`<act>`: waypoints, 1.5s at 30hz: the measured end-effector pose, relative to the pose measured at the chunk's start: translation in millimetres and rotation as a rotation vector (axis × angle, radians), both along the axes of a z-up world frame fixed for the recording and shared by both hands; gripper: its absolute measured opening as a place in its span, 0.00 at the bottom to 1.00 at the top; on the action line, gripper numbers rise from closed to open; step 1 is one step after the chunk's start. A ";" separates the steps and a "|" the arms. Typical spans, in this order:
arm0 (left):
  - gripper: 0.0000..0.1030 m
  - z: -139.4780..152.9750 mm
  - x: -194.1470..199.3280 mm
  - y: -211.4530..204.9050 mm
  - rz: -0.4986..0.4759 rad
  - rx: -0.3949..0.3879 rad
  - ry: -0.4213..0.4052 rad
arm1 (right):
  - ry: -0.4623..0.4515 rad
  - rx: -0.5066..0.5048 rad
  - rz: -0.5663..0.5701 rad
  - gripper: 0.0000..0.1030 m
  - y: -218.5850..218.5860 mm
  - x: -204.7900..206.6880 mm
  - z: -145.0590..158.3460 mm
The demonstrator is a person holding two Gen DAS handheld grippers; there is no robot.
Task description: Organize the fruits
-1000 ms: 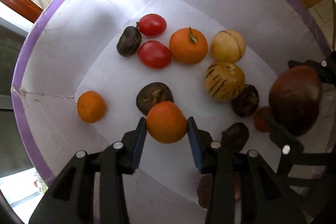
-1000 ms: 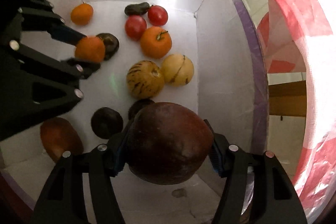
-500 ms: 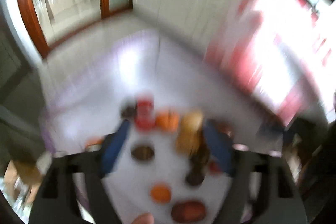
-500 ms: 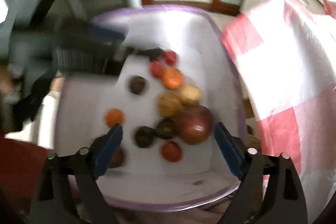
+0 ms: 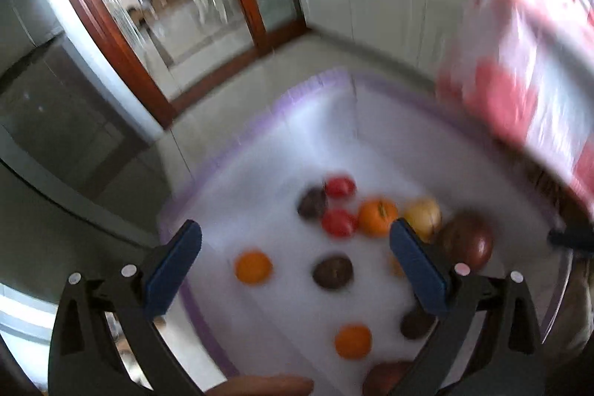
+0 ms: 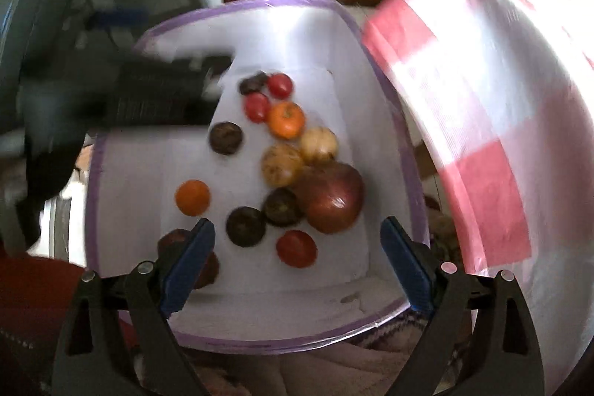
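Both grippers are empty now. My left gripper and my right gripper have just been opening, and their fingers stand spread wide with nothing between them. A second ago the left held a small orange fruit and the right a big dark red one, both low inside the white box; now both hang above it, looking down.

Nearest in the right wrist view a red tomato lies on the box floor. Just beyond it the big dark red fruit rests against the cluster of dark and yellow fruit. To its left, apart from the rest, sits an orange fruit. In the blurred left view an orange fruit lies near the close edge, likely the one I dropped.

At the far right the red-checked cloth hangs beside the box.

I judge both deliveries done; next I should fetch more fruit, if any remains outside.
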State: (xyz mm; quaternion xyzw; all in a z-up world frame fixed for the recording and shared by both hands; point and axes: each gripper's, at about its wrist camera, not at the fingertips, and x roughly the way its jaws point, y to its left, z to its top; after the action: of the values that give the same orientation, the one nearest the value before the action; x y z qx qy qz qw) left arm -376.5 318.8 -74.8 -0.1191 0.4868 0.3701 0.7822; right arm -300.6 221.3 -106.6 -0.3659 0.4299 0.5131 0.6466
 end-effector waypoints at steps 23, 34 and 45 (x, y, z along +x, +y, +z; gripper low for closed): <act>0.99 -33.0 0.6 -10.9 -0.010 -0.132 -0.005 | 0.009 -0.063 -0.060 0.85 3.5 12.5 -14.9; 0.99 -33.1 1.7 -9.7 -0.013 -0.146 -0.009 | 0.011 -0.067 -0.062 0.85 5.3 13.0 -17.7; 0.99 -36.3 2.0 -4.8 -0.010 -0.168 0.000 | 0.015 -0.078 -0.061 0.85 5.2 12.5 -21.8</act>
State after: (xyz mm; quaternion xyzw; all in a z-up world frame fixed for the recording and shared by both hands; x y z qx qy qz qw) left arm -374.5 313.9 -111.1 -0.1818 0.5165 0.3241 0.7715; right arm -288.1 226.5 -128.4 -0.3736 0.4655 0.4786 0.6440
